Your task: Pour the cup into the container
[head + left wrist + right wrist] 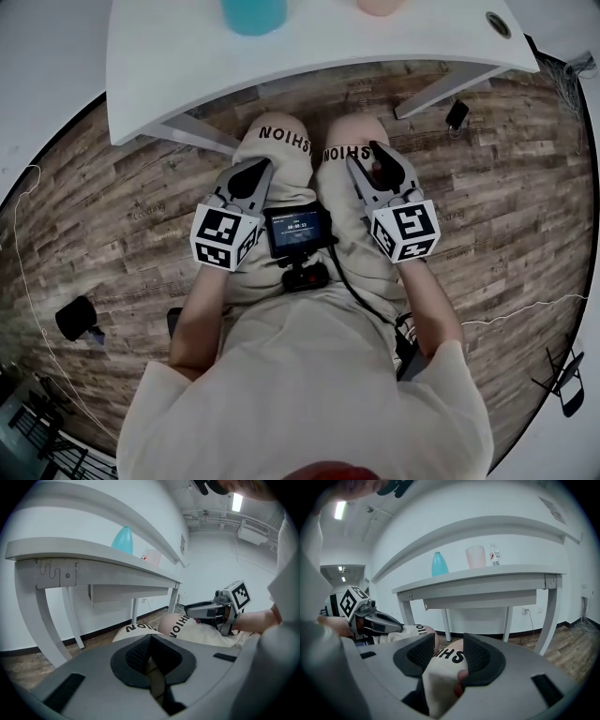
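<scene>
Cup [476, 556] on table [487, 576], well apart from closed left fingers [136, 657], part-open empty right fingers [480, 656]

on the hems of the shorts [284, 141], upper middle of the head view, black capitals read "shion", upside down there; on the other leg some of the letters are covered. the right gripper view shows "sh" of the same print at its lower middle, and the left gripper view shows "hion" upside down at its centre. the small screen [298, 228] at the centre of the head view carries a row of digits too small to read. the bottle [495, 555] on the table has a red label, unreadable. the gripper cubes bear only black-and-white square markers.
</scene>
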`<state>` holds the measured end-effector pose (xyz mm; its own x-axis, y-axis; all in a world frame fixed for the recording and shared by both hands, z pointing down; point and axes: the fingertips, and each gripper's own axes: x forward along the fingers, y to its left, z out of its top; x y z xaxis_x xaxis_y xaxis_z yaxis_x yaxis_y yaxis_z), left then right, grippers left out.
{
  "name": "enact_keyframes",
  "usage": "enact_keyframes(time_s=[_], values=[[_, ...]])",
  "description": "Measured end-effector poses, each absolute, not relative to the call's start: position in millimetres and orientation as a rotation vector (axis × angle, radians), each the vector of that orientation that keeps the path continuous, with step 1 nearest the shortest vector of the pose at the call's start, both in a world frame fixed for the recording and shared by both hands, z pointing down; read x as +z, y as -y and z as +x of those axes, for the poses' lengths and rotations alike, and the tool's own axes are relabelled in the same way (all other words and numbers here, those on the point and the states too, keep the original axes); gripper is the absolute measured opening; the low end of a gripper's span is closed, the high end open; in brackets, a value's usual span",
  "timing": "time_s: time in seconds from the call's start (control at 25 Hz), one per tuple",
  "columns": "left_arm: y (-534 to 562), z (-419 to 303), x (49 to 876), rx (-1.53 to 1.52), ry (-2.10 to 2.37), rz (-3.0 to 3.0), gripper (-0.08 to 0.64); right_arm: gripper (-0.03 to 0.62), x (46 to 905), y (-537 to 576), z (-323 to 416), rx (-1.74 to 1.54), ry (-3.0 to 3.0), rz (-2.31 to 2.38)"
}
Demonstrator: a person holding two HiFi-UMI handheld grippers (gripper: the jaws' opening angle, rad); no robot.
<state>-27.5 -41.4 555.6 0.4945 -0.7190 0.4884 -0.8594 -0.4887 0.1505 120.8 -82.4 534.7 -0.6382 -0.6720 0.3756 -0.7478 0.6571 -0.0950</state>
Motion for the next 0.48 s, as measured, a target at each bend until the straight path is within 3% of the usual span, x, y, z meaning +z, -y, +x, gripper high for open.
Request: enact_keyframes(time_s=[0.48], values=[[-12,3,559,0.56,1.347,2.364,0.011,0.187,526,32,146,0.342,2.611,1.093]])
